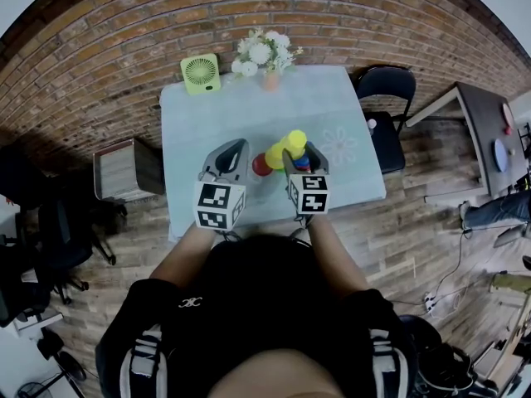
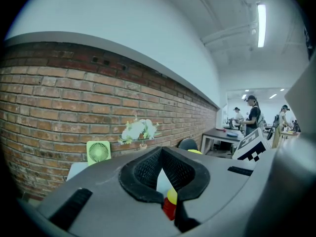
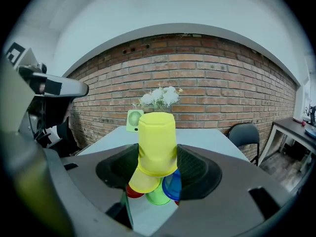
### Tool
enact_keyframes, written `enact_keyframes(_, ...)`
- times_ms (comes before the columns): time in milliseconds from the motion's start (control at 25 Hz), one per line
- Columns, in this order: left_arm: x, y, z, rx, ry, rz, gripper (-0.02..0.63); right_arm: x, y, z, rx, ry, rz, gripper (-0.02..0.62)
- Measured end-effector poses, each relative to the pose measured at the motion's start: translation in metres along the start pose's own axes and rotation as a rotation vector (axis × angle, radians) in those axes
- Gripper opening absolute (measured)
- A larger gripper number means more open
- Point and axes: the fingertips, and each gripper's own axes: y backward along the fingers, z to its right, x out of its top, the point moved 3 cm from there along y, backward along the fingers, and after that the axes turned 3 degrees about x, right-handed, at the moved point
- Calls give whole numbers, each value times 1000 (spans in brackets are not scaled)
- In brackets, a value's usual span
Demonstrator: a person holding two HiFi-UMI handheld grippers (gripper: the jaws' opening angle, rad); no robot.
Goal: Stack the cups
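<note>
Looking down in the head view: both your forearms reach forward, level, over the table [image 1: 249, 106]. Left gripper view: the left gripper [image 2: 161, 150] has its jaws pressed together at the tips, empty. Right gripper view: the right gripper [image 3: 158, 152], tilted slightly down, pinches an inverted yellow cup [image 3: 157, 142] – other cups [image 3: 159, 195] cluster beneath.
</note>
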Motion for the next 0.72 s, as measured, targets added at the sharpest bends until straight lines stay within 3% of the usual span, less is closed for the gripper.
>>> enact_keyframes(400, 0, -7, 2, -7, -2, -3, -3, 13, 15, 0, 10, -8, 77, 240)
enact_keyframes(560, 3, -12, 5, -11, -3, 3, -3, 30, 33, 5, -9, -7, 155, 241)
enact_keyframes(720, 11, -17, 6, 9, -5, 32, -3, 56, 58, 19, -89, 49, 272, 228)
